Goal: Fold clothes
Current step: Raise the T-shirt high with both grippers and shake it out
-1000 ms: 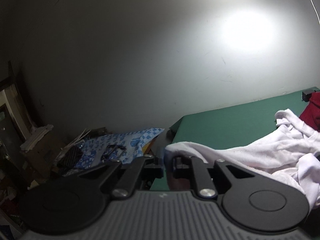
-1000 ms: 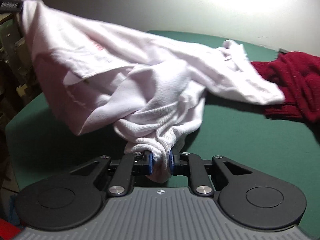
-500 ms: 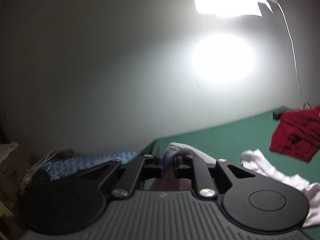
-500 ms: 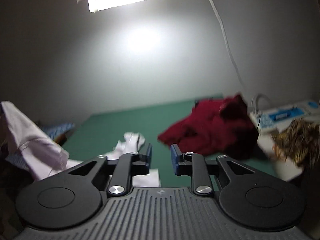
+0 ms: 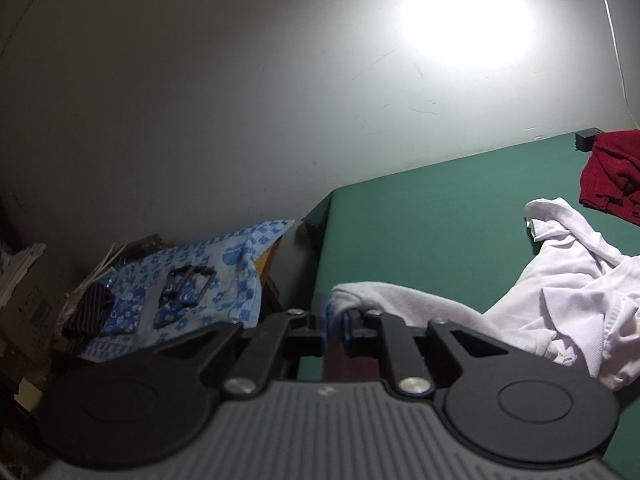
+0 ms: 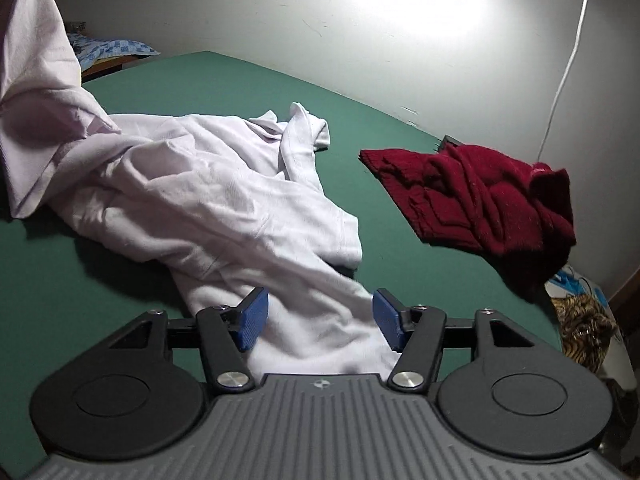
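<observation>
Two garments lie on the green desk [image 6: 224, 80]: a crumpled white shirt [image 6: 208, 192] across its middle and a red sweater [image 6: 480, 196] bunched beyond it, near the wall and apart from the shirt. Left gripper [image 5: 335, 326] has its jaws narrow, clamped on one edge of the white shirt, which rises off the desk at that end. Right gripper [image 6: 320, 320] has its jaws wide; the shirt's near end lies between the blue pads [image 6: 252, 316], and contact cannot be told. A white cable [image 6: 568, 60] hangs down the wall behind the sweater. Past the desk's far corner sits a blue floral cloth [image 5: 208, 280].
</observation>
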The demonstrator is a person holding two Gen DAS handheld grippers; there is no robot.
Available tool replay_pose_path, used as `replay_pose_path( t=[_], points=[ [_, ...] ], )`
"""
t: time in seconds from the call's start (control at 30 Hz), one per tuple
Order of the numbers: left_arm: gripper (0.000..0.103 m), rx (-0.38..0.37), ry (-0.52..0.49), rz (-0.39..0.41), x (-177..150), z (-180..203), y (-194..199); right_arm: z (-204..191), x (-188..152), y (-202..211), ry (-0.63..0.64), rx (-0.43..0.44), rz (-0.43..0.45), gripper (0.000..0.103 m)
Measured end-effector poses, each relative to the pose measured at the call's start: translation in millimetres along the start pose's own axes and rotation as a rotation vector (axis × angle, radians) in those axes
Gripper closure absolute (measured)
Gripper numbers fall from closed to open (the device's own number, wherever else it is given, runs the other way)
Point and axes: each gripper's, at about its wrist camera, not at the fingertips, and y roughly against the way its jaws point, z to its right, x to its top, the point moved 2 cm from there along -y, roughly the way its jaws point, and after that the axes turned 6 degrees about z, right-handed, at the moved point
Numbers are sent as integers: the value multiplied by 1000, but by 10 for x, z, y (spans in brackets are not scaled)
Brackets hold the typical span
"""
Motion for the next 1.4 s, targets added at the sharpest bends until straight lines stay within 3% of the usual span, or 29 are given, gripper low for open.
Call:
replay_pose_path(
  t=[0.17,0.2,0.23,0.33,0.43,0.63,0.83,0.97,1.2,1.4],
  points=[
    [89,48,31,-5,5,-4,25,35,86,-273,39,114,3,64],
    [90,59,32,0,12,22,12,64,95,-301,20,130,7,90],
    [91,70,32,5,19,48,0,117,114,-309,-21,145,18,103],
    [94,98,32,22,53,107,-32,302,218,-255,-151,159,67,103],
    [94,96,74,72,225,49,82,499,465,39,-267,145,189,103],
    [94,102,141,302,821,-289,579,886,1005,720,-480,119,465,103],
    [94,88,214,553,1508,-698,1157,1209,1611,1542,-580,66,784,103],
    [94,66,250,665,1874,-952,1483,1406,1972,2037,-623,7,940,103],
    [94,49,269,737,2118,-1191,1898,1440,2408,2667,-556,-97,1050,103],
    [94,82,264,691,2042,-1267,1936,1270,2547,2932,-526,-168,1057,103]
  ],
)
